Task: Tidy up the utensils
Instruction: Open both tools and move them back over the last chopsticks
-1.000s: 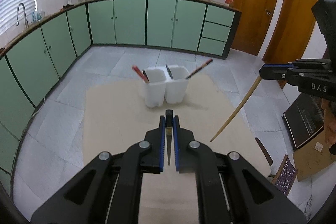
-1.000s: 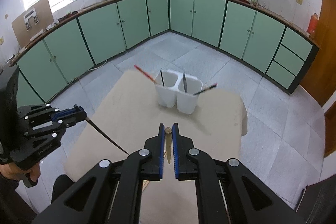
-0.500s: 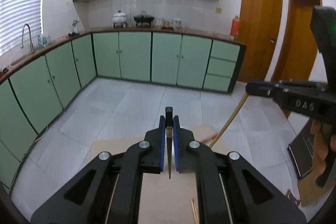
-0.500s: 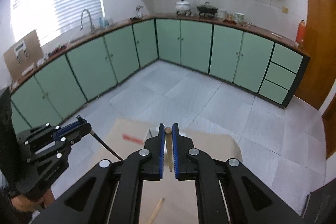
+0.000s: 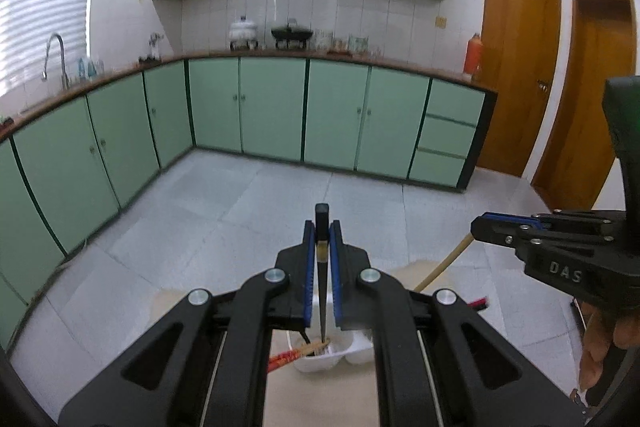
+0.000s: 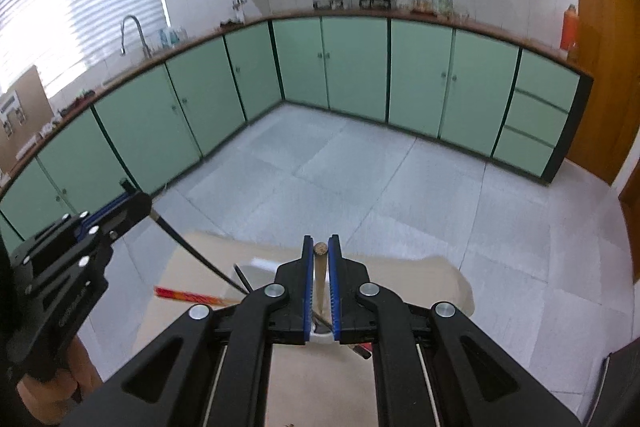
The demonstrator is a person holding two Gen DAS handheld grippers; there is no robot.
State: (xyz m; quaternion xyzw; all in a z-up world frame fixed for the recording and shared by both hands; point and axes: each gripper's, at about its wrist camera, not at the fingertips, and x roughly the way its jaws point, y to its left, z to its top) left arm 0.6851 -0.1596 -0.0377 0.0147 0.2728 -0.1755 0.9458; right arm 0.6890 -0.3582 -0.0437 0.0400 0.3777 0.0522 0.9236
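My left gripper (image 5: 321,227) is shut on a black chopstick (image 5: 322,291) whose tip points down into the white two-cup holder (image 5: 332,351) just below it. My right gripper (image 6: 321,251) is shut on a light wooden chopstick (image 6: 320,283), held above the holder (image 6: 320,337), which its fingers mostly hide. A red-ended chopstick (image 5: 286,357) leans out of the holder's left cup; it also shows in the right wrist view (image 6: 188,295). The right gripper (image 5: 478,227) with its wooden chopstick (image 5: 440,265) shows in the left view; the left gripper (image 6: 140,205) shows in the right view.
The holder stands on a beige table (image 6: 200,267) with grey tiled floor (image 6: 400,187) around it. Green cabinets (image 5: 272,111) line the walls. Brown doors (image 5: 516,67) are on the right. Another dark utensil (image 6: 242,277) stands in the holder.
Both grippers have moved forward over the holder and tilted up, so the holder now sits under the fingers. Each still holds its chopstick.
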